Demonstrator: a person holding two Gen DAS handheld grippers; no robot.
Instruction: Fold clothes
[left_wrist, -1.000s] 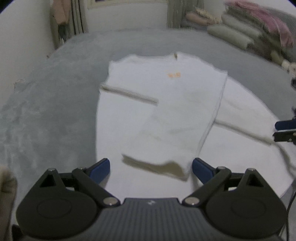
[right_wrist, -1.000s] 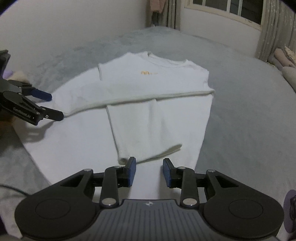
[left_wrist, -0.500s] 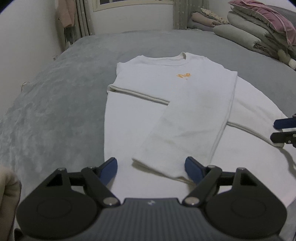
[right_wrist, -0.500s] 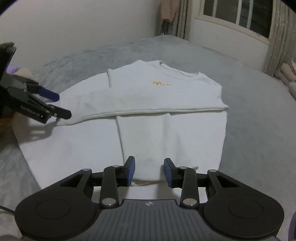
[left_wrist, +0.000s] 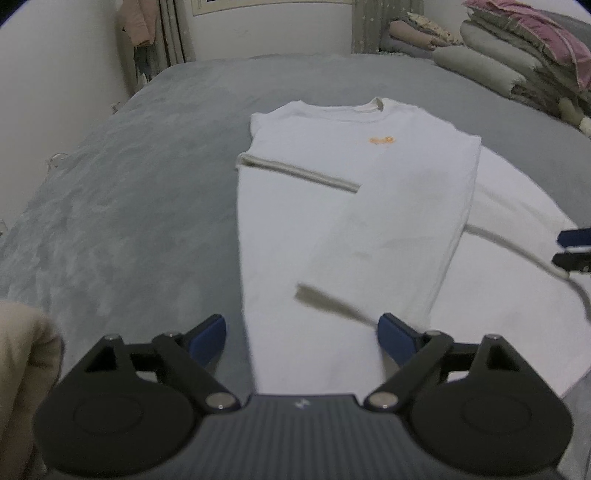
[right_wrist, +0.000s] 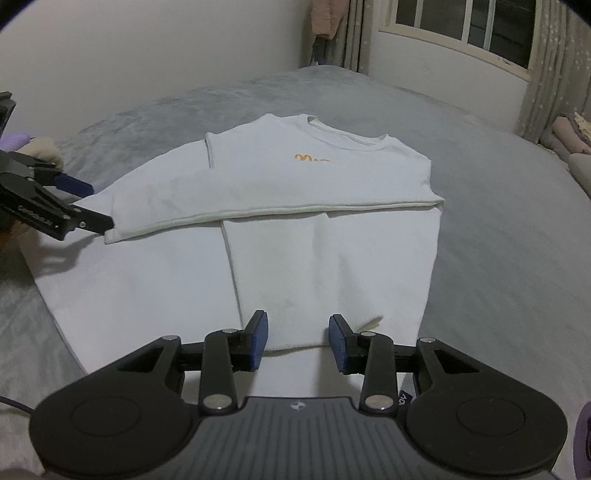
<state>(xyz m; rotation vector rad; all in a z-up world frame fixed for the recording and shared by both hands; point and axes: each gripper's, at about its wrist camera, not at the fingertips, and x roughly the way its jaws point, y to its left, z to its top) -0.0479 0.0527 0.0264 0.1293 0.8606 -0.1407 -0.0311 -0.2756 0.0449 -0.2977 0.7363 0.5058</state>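
White shirt lies flat on grey bed, both sleeves crossed over the chest. Left gripper is spread wide after just widening, right gripper part-open w/ nothing between pads. Risk: a one-layer hem grab drags sleeves askew.

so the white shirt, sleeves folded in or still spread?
Partly folded. The white shirt lies flat on the grey bed with both long sleeves laid across its body; the body itself is not yet folded.
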